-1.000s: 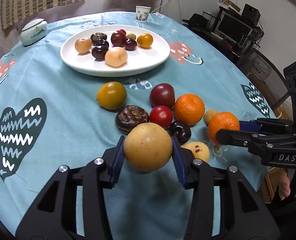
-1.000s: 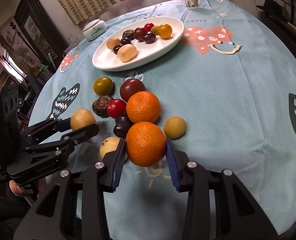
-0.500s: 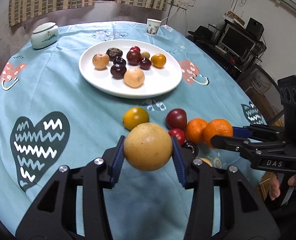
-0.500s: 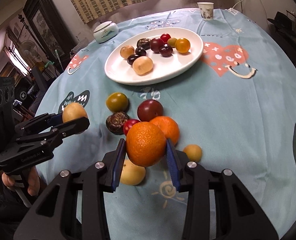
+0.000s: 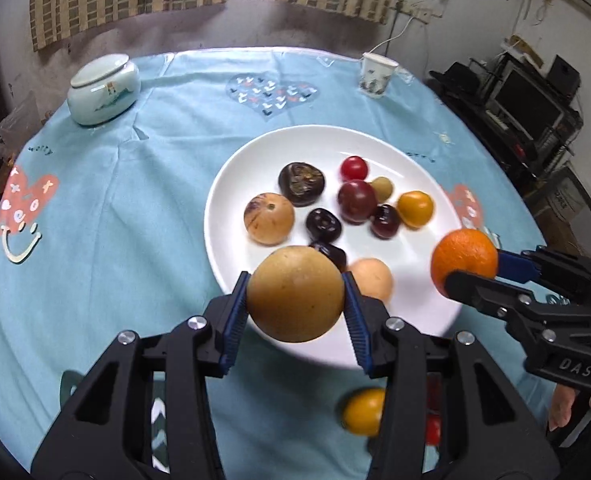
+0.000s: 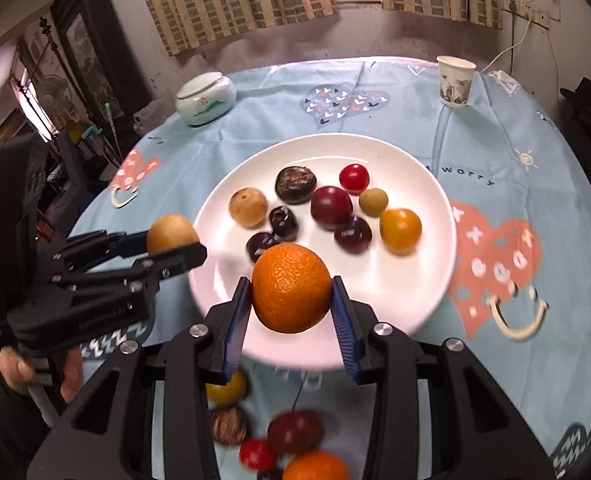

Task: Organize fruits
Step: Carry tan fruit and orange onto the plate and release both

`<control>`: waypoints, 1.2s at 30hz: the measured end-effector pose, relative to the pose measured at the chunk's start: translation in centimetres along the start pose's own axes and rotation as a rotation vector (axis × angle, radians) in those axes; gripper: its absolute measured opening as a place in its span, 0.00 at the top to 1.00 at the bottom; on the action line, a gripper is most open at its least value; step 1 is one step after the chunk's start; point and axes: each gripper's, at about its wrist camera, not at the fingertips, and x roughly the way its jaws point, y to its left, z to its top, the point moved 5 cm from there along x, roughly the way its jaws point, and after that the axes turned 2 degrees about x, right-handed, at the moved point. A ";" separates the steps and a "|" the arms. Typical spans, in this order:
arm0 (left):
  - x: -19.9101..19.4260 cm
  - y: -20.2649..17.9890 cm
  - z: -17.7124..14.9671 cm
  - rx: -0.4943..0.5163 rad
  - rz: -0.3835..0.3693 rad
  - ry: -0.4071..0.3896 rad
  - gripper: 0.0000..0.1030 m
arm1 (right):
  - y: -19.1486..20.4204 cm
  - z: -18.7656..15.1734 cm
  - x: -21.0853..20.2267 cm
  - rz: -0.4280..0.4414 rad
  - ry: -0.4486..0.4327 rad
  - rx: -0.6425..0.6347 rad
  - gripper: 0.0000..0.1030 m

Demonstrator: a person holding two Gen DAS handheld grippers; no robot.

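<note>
Left wrist view: left tongs (image 5: pixel 295 294) grasping pear (image 5: pixel 295 294), right tongs (image 5: pixel 469 270) grasping orange (image 5: pixel 464 262), have travelled over plate (image 5: pixel 231 208); drop-off looks imminent.

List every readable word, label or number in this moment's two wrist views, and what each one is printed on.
"DAS" on the body of the right gripper, seen from the left wrist.
"worry" on the blue tablecloth, beside the white plate.
Embossed lettering on the left gripper body: blurred, unreadable.
Small words on the tablecloth in the left wrist view: too blurred to read.
Paper cup and ceramic jar: pictures only, no legible text.
</note>
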 end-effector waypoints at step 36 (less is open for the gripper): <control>-7.8 -3.1 -12.0 0.018 -0.007 -0.132 0.03 | -3.9 -14.0 -8.9 -0.272 -0.119 -0.002 0.01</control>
